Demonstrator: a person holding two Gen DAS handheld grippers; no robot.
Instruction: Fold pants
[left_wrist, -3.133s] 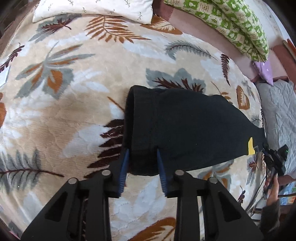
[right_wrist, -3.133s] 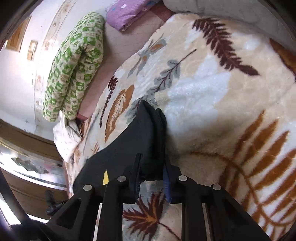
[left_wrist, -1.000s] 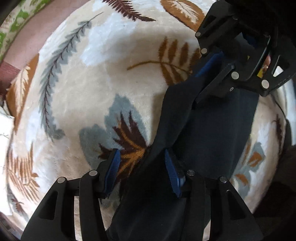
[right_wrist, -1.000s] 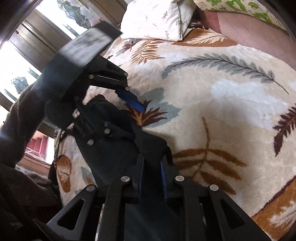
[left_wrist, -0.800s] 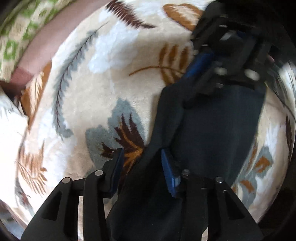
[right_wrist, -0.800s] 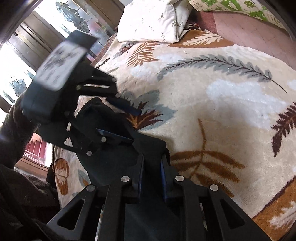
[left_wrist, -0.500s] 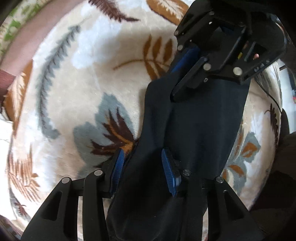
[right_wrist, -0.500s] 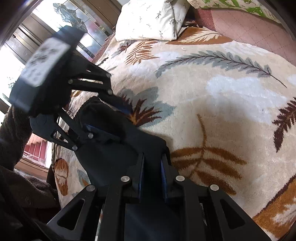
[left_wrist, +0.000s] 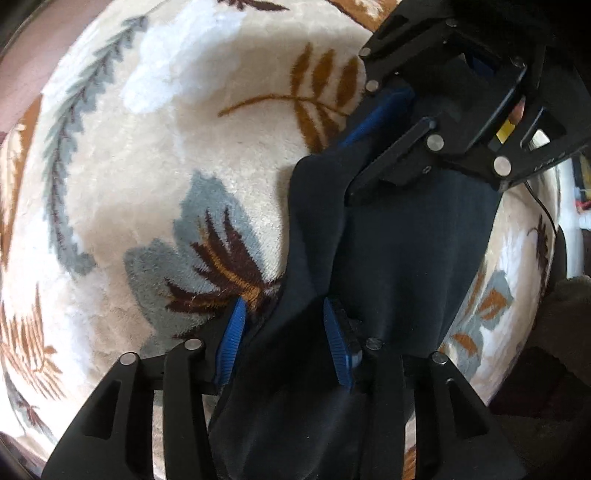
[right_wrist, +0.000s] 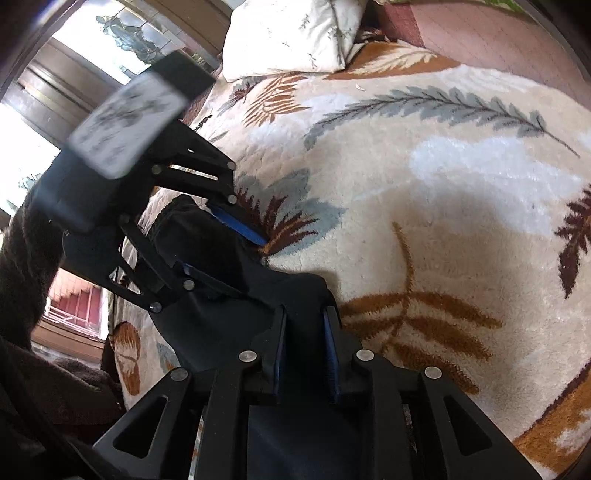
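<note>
While bunched on one blanket (left_wrist: 221, 147), one pants (left_wrist: 406, 240), two claws.

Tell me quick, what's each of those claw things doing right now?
Left gripper: jaws apart and just closing, black pants between them, not clamped.
Right gripper: shut on the pants' edge.

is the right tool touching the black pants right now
Touching. The right wrist view shows the right tool with both blue pads pressed against a bunched fold of the black pants, no gap showing.
</note>
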